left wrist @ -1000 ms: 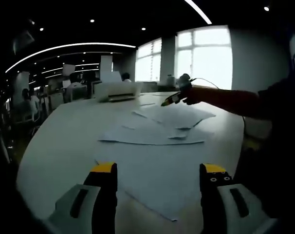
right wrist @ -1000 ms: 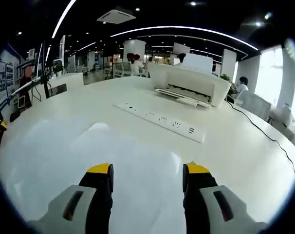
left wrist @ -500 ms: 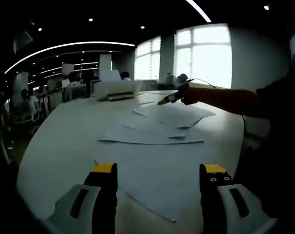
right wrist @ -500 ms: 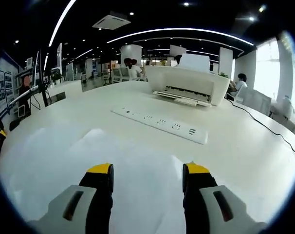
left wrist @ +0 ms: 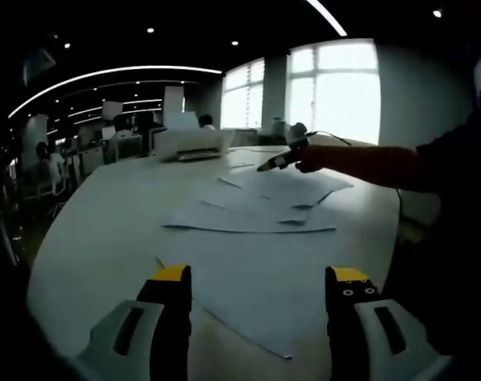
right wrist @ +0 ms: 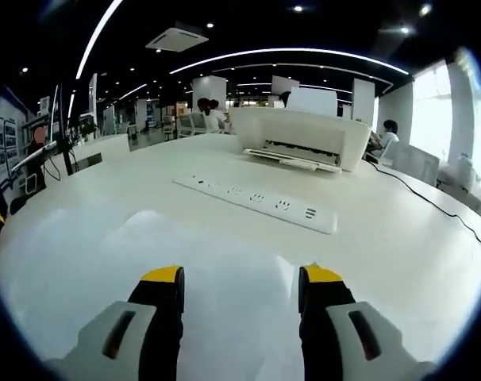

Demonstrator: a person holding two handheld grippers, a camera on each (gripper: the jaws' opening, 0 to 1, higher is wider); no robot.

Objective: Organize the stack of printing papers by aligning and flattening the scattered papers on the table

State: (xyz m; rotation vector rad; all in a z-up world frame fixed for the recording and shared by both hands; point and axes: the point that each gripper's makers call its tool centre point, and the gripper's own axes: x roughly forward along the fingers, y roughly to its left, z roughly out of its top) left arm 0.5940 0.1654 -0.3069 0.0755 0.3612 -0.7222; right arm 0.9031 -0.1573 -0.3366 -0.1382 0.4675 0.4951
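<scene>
Several white printing papers (left wrist: 256, 214) lie scattered and overlapping on the pale table (left wrist: 98, 230) in the left gripper view, one large sheet (left wrist: 264, 294) reaching under my jaws. My left gripper (left wrist: 258, 278) hovers open above that near sheet, holding nothing. The right gripper (left wrist: 282, 161) enters that view from the right on an outstretched sleeved arm, over the far papers. In the right gripper view my right gripper (right wrist: 240, 279) is open and empty just above white sheets (right wrist: 145, 254) on the table.
A white printer (right wrist: 300, 139) stands at the far side of the table, with a white power strip (right wrist: 252, 202) in front of it and a cable (right wrist: 431, 210) running off right. People sit at desks behind. The table edge (left wrist: 50, 278) curves close on the left.
The right gripper view has dipped slightly lower over the papers, the printer and power strip shifting a little. The left gripper view is almost unchanged.
</scene>
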